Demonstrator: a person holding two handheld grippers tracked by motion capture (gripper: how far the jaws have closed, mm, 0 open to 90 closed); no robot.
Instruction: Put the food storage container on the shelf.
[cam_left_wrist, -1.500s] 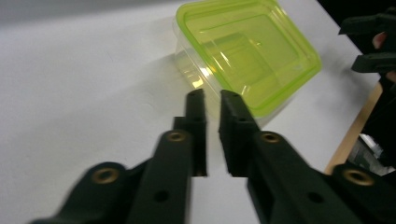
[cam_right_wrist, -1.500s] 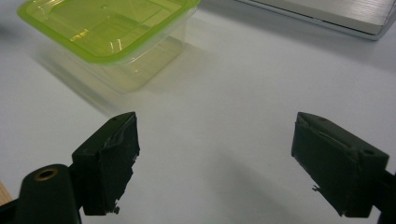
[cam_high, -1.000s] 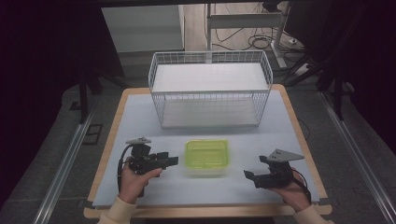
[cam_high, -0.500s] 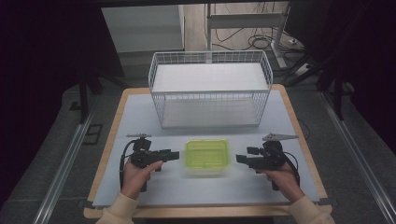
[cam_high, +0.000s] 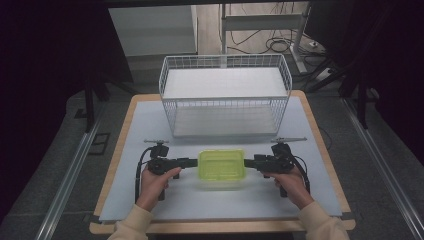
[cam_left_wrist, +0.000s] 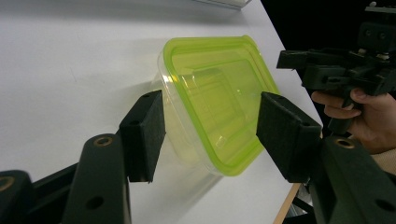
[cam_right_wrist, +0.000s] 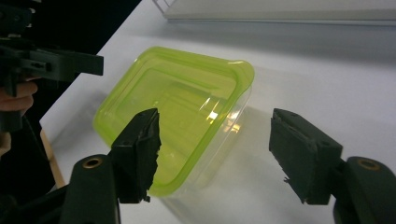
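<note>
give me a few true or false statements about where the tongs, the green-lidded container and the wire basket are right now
1. The container lies between the left tongs and the right tongs. True.
2. The container sits inside the wire basket. False: it rests on the table, nearer the person than the basket.
3. Both tongs are open. True: the jaws stand apart in each gripper view.
4. The container's lid is red. False: it is yellow-green.
5. The left tongs have lifted the container off the table. False: it rests on the table.

Dark room, grey floor (cam_high: 45, 165) with cables (cam_high: 270, 45) beyond the table (cam_high: 125, 150)
</note>
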